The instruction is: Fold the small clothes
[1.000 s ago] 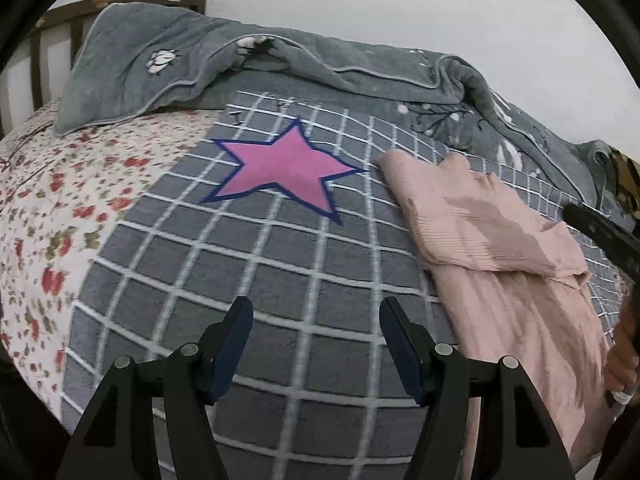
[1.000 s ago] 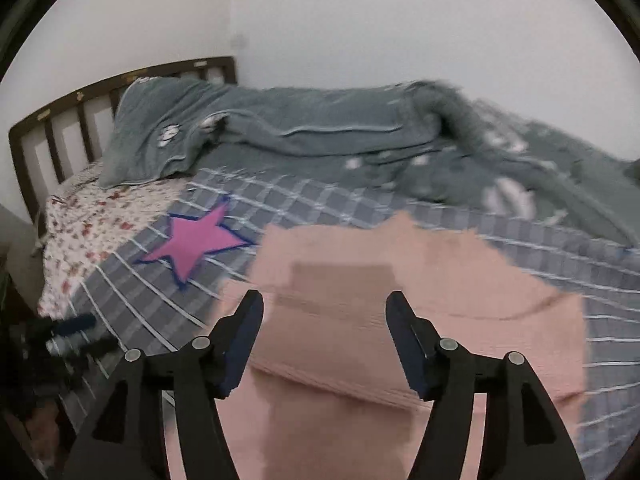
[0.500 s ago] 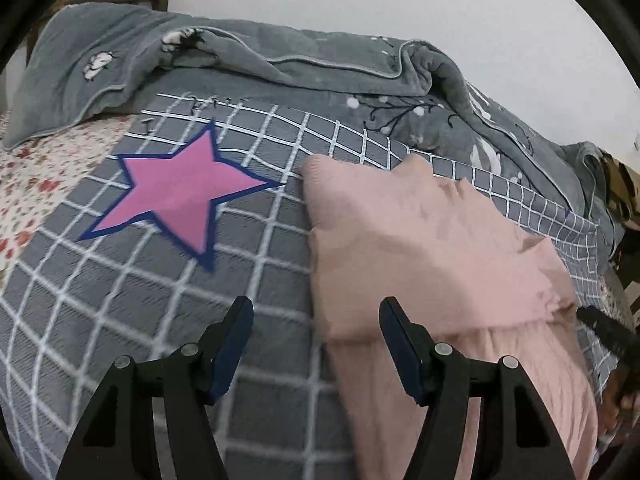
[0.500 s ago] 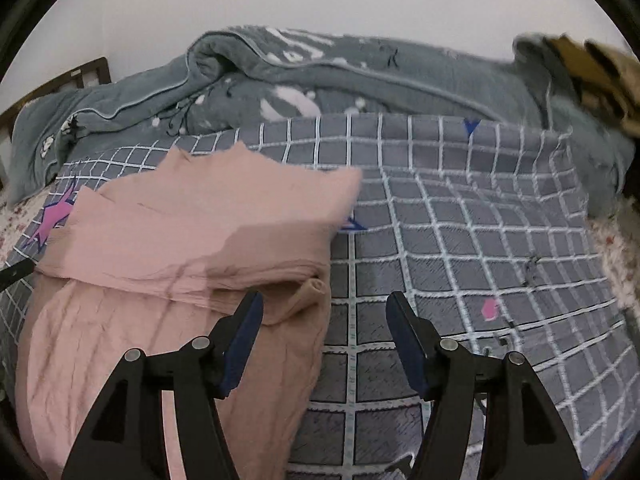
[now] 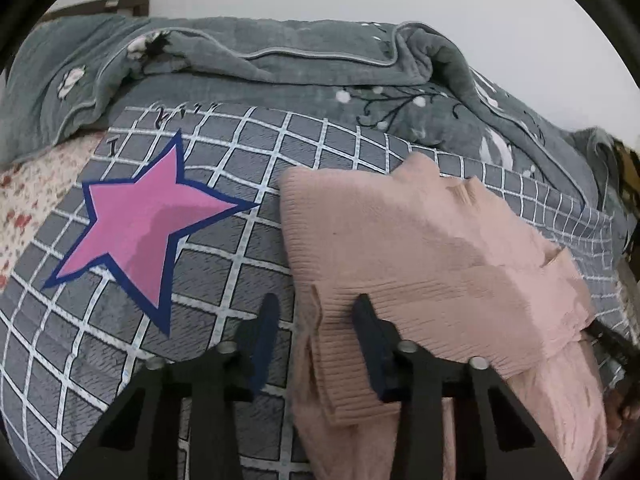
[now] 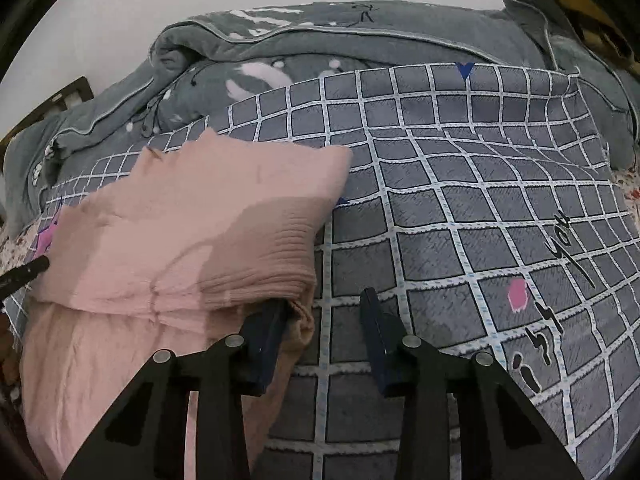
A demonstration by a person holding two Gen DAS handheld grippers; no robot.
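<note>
Both claws have just been closing, left gripper point(image 5: 316, 320) and right gripper point(image 6: 324, 312) each astride a corner of the pink top point(image 5: 420, 248), neither pinching yet.

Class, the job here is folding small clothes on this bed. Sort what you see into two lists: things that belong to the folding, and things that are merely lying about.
Belongs to the job:
- pink ribbed knit garment
- left claw, at the garment's left edge
- right claw, at its right edge

Just lying about:
- grey checked blanket with a pink star
- rumpled grey plush blanket
- floral sheet
- wooden headboard
</note>
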